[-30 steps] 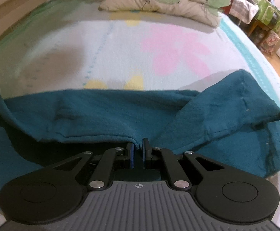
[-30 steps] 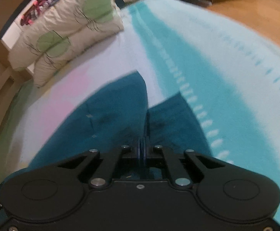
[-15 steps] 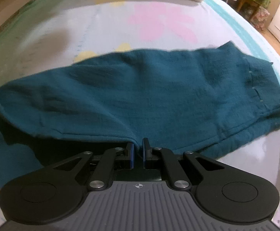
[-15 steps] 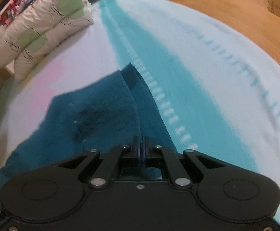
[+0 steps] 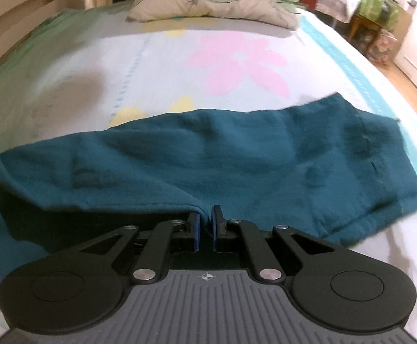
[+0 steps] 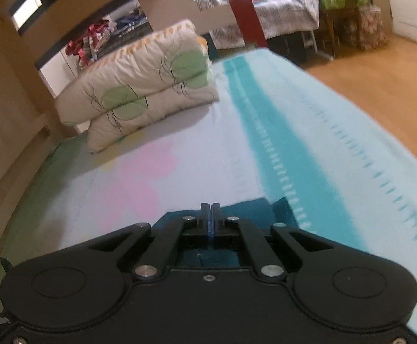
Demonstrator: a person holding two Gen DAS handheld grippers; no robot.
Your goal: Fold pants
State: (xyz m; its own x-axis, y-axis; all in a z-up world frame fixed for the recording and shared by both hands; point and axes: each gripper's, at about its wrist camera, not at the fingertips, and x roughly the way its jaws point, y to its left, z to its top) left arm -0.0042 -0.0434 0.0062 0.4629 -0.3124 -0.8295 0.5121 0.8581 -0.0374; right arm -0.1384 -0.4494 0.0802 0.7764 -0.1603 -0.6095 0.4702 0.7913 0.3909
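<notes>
Fingers of the left gripper [image 5: 205,219] pinch the pants [image 5: 237,154] hem mid-fold, the right gripper [image 6: 211,218] pressed together on nothing; next, lay that hem flat.

The right gripper [image 6: 211,209] is closed and empty; teal pants [image 6: 254,209] lie just beyond, pillows [image 6: 139,97] farther ahead-left.

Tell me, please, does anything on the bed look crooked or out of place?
The teal pants lie folded lengthwise, but the layers do not match: at the right end the lower layer sticks out past the upper one. Nothing else stands out.
</notes>
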